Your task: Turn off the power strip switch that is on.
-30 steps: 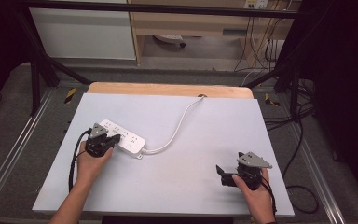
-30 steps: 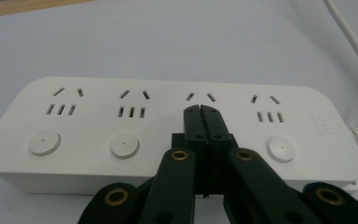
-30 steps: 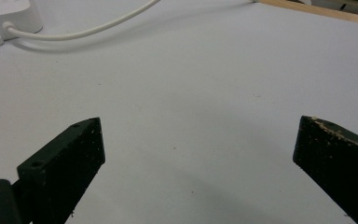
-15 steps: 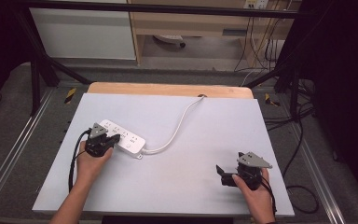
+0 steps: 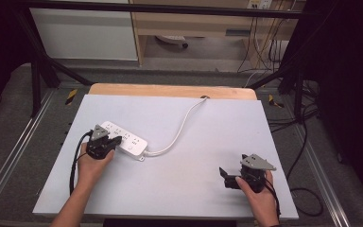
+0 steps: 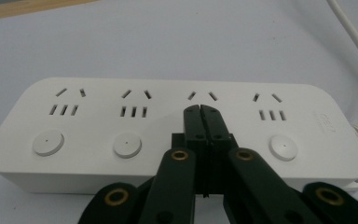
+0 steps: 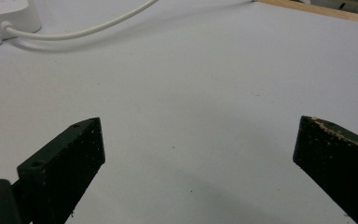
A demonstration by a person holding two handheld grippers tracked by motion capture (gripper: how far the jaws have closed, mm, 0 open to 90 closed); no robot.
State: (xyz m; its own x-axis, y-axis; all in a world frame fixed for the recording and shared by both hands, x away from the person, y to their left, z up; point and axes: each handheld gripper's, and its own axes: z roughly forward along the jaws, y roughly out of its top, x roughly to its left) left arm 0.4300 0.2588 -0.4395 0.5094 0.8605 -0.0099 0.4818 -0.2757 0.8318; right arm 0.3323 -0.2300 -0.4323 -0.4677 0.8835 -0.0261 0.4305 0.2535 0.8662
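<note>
A white power strip (image 5: pixel 124 139) with several sockets and round buttons lies on the left part of the grey table top (image 5: pixel 194 142); its white cable (image 5: pixel 179 130) curves to the table's far edge. My left gripper (image 5: pixel 105 142) is shut, and its joined tips rest over the strip (image 6: pixel 182 126) where the third button from the left would sit, hiding that spot. The tips (image 6: pixel 201 112) end just below the third socket. My right gripper (image 5: pixel 223 175) stands open above bare table near the front right, nothing between its fingers (image 7: pixel 70 158).
A strip of wood (image 5: pixel 170 90) borders the far edge of the table. Metal rails and black frame legs run along both sides. Loose cables hang at the right, off the table. In the right gripper view the strip's end (image 7: pixel 4 16) lies far left.
</note>
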